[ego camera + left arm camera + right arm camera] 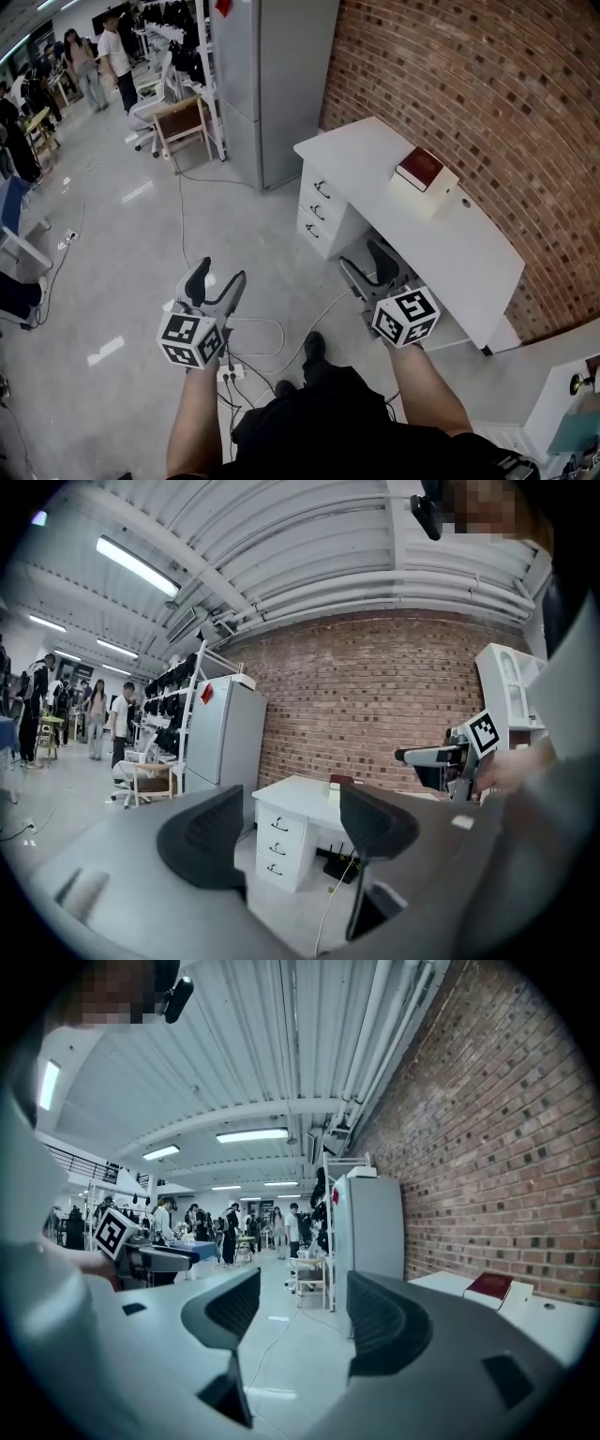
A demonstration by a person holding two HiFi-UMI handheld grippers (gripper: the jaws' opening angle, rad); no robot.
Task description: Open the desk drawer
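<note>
The white desk (pixel 367 153) stands against the brick wall, with a stack of three shut drawers (pixel 318 209) at its near left end, each with a small dark handle. Both grippers hover over the floor well short of the desk. My left gripper (pixel 217 279) is open and holds nothing; the left gripper view looks between its jaws at the drawers (pixel 275 847). My right gripper (pixel 369 262) is also open and empty, close to the desk's front edge. In the right gripper view the desk top (pixel 553 1321) lies at the right.
A red book (pixel 419 167) lies on a pale box on the desk. A tall grey cabinet (pixel 272 84) stands left of the desk. Cables and a power strip (pixel 231 372) lie on the floor by my feet. A wooden chair (pixel 183 122) and people are farther back.
</note>
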